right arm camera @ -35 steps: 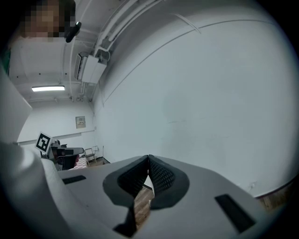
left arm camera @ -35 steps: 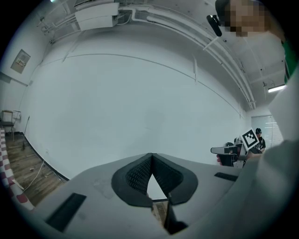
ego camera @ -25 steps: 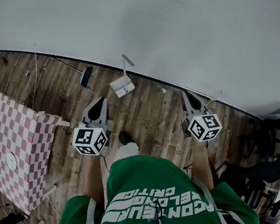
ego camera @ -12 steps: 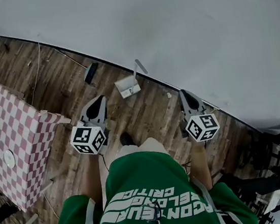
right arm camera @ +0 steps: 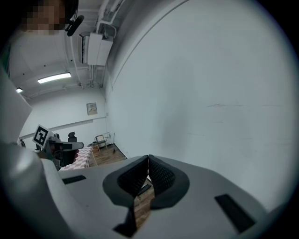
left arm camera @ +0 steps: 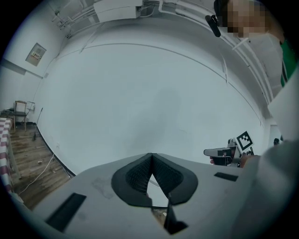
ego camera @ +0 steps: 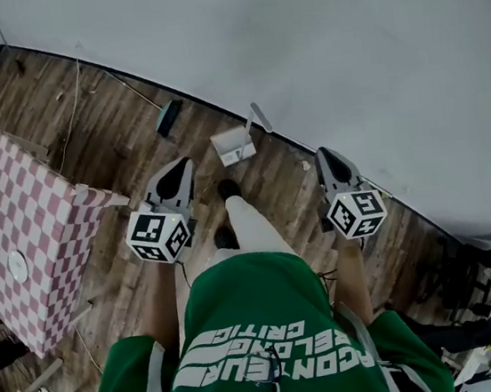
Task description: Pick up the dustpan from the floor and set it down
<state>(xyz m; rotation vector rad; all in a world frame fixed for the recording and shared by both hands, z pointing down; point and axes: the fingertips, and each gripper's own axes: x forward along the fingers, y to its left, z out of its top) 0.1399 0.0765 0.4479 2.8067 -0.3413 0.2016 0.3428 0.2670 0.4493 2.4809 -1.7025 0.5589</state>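
Grey and empty, the left gripper and right gripper were clenched shut over the wooden floor, and beyond them the white dustpan lay on the boards beside the wall, its contents indiscernible.

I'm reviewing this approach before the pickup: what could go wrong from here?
1. The dustpan sits right by the wall, so a gripper coming in may bump the wall or push the pan away.
2. The left gripper and right gripper both have shut jaws; unopened, they would only nudge it.
3. The person's shoe is near the pan and might kick it.
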